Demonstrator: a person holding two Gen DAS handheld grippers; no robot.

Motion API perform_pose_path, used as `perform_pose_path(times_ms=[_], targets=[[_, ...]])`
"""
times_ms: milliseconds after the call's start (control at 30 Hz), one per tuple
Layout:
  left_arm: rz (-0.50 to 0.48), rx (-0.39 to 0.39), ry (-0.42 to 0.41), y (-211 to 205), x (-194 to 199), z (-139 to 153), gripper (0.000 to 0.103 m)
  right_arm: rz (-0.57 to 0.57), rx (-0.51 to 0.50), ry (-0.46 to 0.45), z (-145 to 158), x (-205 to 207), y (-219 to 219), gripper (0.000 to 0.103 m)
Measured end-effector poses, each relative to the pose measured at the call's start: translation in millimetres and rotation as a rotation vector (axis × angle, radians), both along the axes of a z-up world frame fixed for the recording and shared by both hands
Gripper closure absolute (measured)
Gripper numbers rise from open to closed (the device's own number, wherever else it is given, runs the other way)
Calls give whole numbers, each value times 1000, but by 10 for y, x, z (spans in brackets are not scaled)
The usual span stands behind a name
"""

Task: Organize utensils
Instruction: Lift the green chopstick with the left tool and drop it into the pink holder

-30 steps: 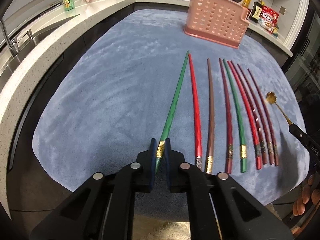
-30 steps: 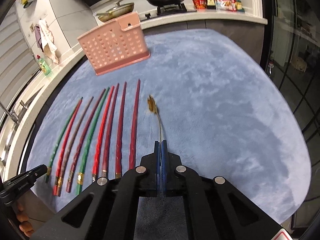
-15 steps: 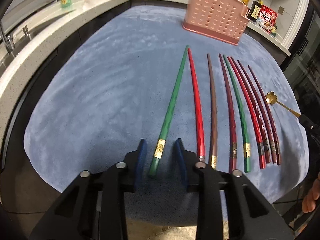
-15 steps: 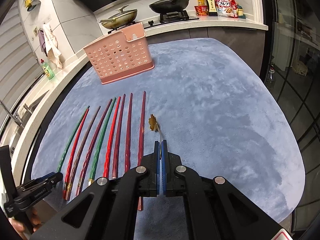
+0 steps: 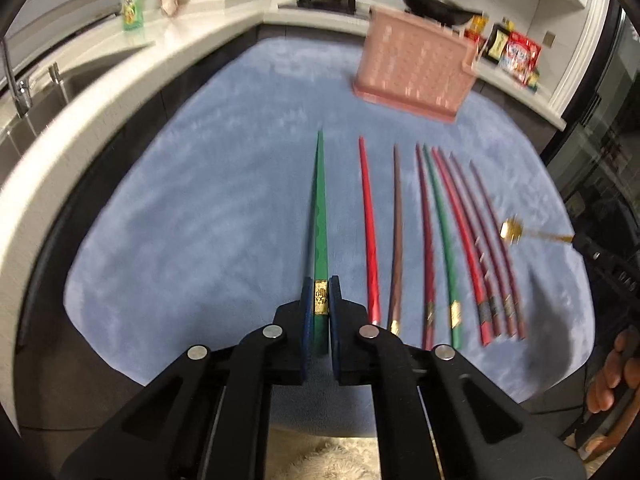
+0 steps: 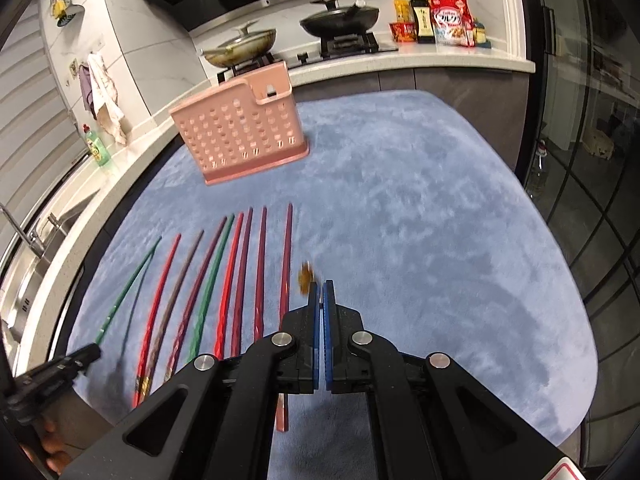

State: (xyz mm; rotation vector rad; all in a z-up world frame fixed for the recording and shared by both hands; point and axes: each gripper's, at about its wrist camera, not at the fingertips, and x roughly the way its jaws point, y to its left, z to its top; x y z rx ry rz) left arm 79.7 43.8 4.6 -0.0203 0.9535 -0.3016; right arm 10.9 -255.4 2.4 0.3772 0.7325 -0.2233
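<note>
Presently my left gripper (image 5: 319, 304) is clamped tight on the long green lacquered chopstick with a gold band (image 5: 319, 220), pads pinching at the band, and its shadow in the right wrist view suggests the tip is off the blue plush mat (image 5: 200, 208). My right gripper (image 6: 320, 304) is pressed fully together on the thin handle of the small gold flower-headed spoon (image 6: 306, 277), whose head juts out just past the left pad. The perforated pink plastic utensil basket (image 6: 240, 136) stands upright at the far side of the mat, well apart from both tools. Seven more lacquered chopsticks (image 5: 436, 236) lie in a row on the mat between my two hands.

Assessment: the step in hand looks to be carrying both pieces to the basket. The chopstick is gripped near its butt, so I should keep the squeeze firm, swing slowly, and tip its point down over a compartment before letting go. The spoon's slim stem could swivel; I advise carrying it steadily and lowering it in head up
</note>
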Motion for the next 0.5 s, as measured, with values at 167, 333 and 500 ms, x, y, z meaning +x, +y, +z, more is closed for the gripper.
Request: perform_pose_path(times_ms=[167,333,500], targets=[[19,-21,-90,62,144,434,96,3,-31,-48,242,106,-81,101],[35,-25,-184,72,373,817,96,10,-57,-109,494,266,-155,101],[38,-32,-253,28,654,1146,96,13,-38,-164,725,463,-256,101]])
